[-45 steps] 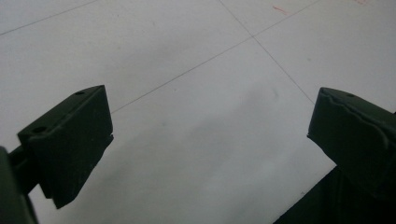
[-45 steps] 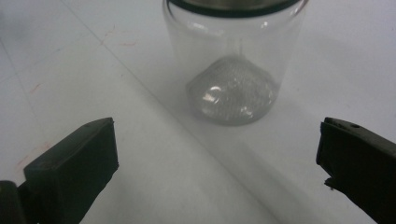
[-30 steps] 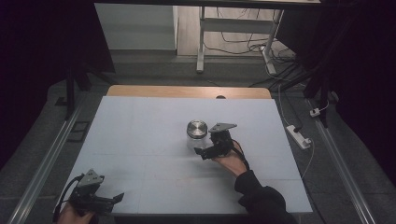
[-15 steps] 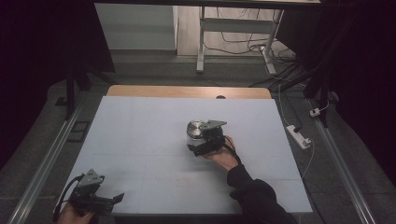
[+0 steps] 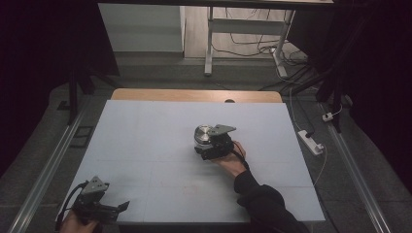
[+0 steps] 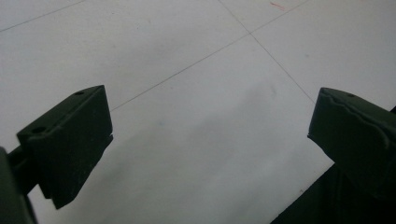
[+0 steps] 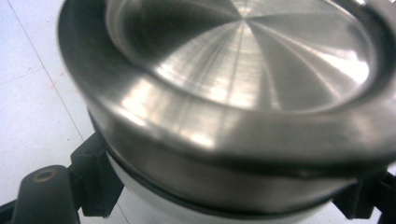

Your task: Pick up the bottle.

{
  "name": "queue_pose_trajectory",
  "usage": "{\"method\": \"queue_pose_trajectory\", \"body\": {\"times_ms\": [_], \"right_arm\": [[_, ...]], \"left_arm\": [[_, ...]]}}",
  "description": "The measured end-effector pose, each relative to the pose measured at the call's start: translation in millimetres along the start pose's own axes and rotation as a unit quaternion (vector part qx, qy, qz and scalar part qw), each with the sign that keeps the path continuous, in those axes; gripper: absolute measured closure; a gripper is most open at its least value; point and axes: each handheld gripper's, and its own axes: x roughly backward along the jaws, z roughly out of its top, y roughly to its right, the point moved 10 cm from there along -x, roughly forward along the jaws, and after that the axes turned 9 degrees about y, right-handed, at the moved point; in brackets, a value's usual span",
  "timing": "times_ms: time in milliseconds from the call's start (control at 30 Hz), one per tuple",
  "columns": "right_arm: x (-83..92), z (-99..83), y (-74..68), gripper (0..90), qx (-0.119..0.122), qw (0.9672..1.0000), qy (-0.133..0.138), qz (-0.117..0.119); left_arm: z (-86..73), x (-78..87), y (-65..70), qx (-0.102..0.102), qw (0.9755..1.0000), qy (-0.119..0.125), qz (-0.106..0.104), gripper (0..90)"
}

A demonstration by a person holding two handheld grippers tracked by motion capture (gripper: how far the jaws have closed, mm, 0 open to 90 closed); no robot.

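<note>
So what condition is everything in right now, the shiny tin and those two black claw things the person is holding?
Metal container: upright on the table, lid on, clamped low on its body.
Right gripper: jaws have just been closing and now press on the metal container from both sides.
Left gripper: jaws wide open, nothing between them, at the table's near left corner.

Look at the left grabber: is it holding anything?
No, the left gripper has its jaws wide apart with only the bare white table between them.
</note>
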Motion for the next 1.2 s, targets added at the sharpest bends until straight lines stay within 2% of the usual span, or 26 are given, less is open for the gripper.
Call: {"method": "queue_pose_trajectory", "body": {"times_ms": [233, 467, 900, 1200], "right_arm": [[5.2, 2.8, -2.6, 15.1, 0.001, 1.0, -0.001, 0.004], [17.9, 10.3, -11.2, 15.0, 0.003, 0.9999, 0.0, 0.017], [48.2, 16.7, -41.1, 15.0, 0.018, 0.9983, -0.002, 0.055], [69.4, 17.8, -64.2, 15.0, 0.014, 0.9969, 0.003, 0.077]], "left_arm": [[0.1, 0.1, 0.2, 0.0, 1.0, 0.0, 0.0, 0.6], [0.1, 0.1, 0.1, 0.001, 1.0, 0.0, 0.0, 0.6], [0.2, 0.2, -0.1, 0.003, 1.0, 0.001, 0.001, 0.6], [0.4, 0.4, -0.1, 0.003, 1.0, 0.002, 0.001, 0.7]]}}
